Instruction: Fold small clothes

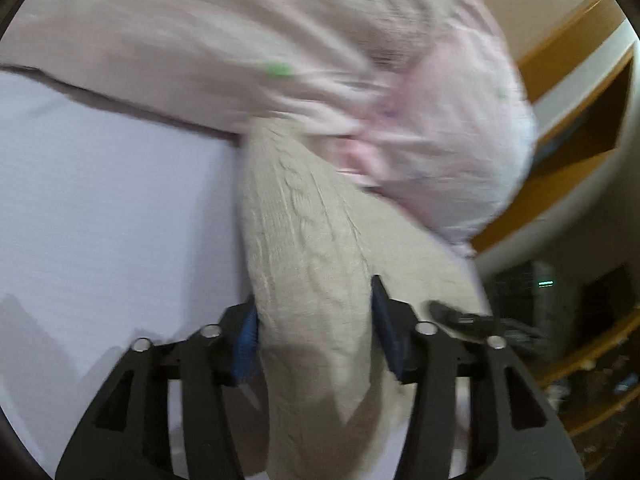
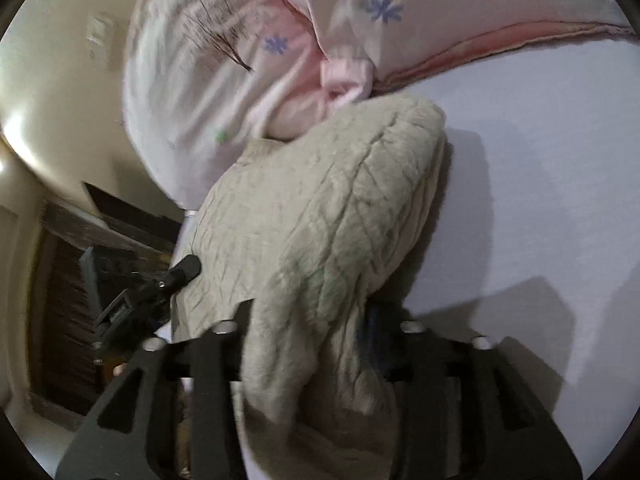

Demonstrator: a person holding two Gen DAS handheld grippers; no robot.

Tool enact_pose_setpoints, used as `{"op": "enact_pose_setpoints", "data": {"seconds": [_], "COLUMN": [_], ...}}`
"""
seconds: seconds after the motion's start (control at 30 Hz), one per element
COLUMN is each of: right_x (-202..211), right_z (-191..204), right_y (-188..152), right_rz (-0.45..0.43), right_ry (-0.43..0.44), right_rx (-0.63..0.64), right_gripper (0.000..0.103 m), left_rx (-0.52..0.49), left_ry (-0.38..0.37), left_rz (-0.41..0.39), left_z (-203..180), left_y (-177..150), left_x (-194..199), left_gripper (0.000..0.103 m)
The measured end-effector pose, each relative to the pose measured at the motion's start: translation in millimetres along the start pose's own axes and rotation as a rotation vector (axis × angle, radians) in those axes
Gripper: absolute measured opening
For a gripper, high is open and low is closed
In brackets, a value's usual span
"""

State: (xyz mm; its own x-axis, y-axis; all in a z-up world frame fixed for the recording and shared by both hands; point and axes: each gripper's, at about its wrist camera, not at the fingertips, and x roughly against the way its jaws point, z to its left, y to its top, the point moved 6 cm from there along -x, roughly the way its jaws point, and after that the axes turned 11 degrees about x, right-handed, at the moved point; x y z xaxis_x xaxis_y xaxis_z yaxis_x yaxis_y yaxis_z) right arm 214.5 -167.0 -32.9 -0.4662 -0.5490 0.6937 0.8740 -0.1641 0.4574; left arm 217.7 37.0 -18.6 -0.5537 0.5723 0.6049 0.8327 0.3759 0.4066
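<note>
A small beige cable-knit garment (image 1: 308, 256) hangs bunched between both grippers above a pale lilac bed sheet (image 1: 100, 208). My left gripper (image 1: 314, 320) is shut on one end of it, the knit squeezed between the blue pads (image 1: 248, 336). My right gripper (image 2: 312, 332) is shut on the other end of the beige knit (image 2: 320, 208), which drapes over and hides the fingertips. The tip of the left gripper (image 2: 176, 276) shows at the knit's left edge in the right wrist view.
A pink floral pillow (image 1: 420, 120) lies just behind the garment, also in the right wrist view (image 2: 224, 80). The sheet (image 2: 540, 180) spreads to the side. Wooden furniture (image 1: 576, 92) and dark shelves (image 2: 80, 280) stand beyond the bed edge.
</note>
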Motion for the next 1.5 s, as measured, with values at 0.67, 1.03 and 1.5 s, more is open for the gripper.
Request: {"op": "enact_pose_setpoints", "data": {"seconds": [0.67, 1.03, 1.5], "right_x": [43.4, 15.9, 14.3], "right_z": [59.8, 72.7, 73.3], "right_y": [-131.0, -131.6, -130.1], "right_rz": [-0.037, -0.010, -0.013], "right_ry": [-0.554, -0.708, -0.711], "right_rx": [0.204, 0.307, 0.306], "right_gripper": [0.101, 0.101, 0.101], "left_rx": [-0.320, -0.343, -0.342], "left_ry": [0.547, 0.565, 0.565], "left_rz": [-0.062, -0.071, -0.071], "left_z": [22.1, 20.8, 20.6], "left_y": [-122.0, -123.2, -123.6], "left_x": [40.6, 38.2, 37.8], "left_gripper": [0.102, 0.102, 0.102]}}
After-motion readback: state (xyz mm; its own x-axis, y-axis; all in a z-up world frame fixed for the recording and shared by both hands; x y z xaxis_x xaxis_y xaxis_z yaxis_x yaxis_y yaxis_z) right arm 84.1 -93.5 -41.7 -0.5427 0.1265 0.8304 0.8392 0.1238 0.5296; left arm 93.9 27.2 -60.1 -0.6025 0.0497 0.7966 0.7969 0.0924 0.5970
